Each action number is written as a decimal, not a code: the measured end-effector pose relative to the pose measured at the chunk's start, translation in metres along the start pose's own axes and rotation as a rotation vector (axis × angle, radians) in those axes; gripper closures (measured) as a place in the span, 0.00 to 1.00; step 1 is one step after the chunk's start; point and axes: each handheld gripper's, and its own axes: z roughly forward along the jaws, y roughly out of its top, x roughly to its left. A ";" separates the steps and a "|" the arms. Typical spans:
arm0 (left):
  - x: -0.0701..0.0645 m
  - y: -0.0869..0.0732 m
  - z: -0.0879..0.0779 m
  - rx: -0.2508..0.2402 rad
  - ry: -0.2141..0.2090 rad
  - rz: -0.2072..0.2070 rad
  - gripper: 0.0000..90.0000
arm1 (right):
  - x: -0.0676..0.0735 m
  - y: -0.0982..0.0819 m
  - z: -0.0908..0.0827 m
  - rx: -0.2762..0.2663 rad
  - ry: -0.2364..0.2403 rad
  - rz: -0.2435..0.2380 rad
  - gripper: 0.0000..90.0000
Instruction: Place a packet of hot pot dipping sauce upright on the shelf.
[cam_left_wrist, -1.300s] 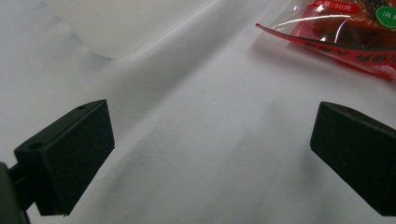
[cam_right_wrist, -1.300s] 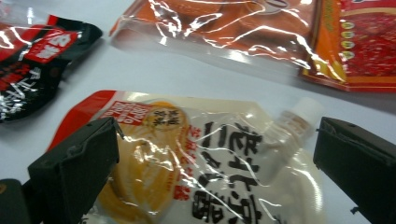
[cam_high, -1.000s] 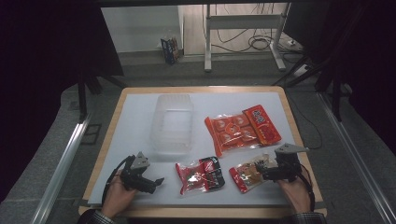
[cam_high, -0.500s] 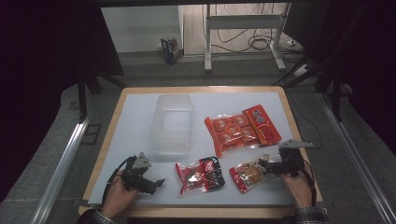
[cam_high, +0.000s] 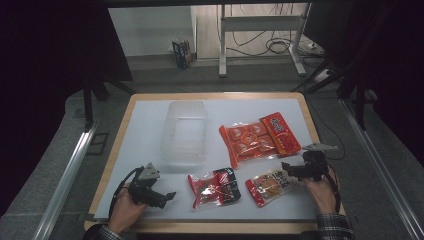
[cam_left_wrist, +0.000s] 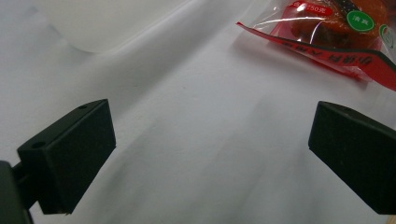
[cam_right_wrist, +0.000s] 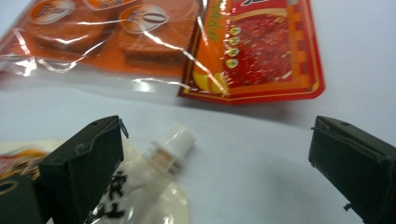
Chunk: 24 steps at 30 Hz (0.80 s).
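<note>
The spout pouch (cam_high: 270, 184) lies flat near the table's (cam_high: 150, 125) front edge, right of centre. It is clear plastic with orange contents, a red edge and a white ribbed screw cap (cam_right_wrist: 173, 141) pointing toward the red sachet (cam_right_wrist: 261, 51). The right gripper (cam_high: 290, 171) sits spread wide at the cap end, one jaw apparently just touching the pouch. The left gripper (cam_high: 167, 196) rests released over bare table, near the red-and-black packet (cam_high: 216, 186).
</note>
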 end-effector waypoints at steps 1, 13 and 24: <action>0.000 0.000 0.000 0.003 0.002 0.004 0.01 | -0.001 0.001 0.001 0.001 -0.005 -0.002 0.03; -0.002 -0.001 0.006 0.046 0.018 0.023 0.01 | -0.012 0.011 0.018 0.017 -0.057 0.015 0.01; -0.003 -0.001 0.009 0.075 0.024 0.038 0.01 | -0.028 0.017 0.030 0.047 -0.050 0.049 0.05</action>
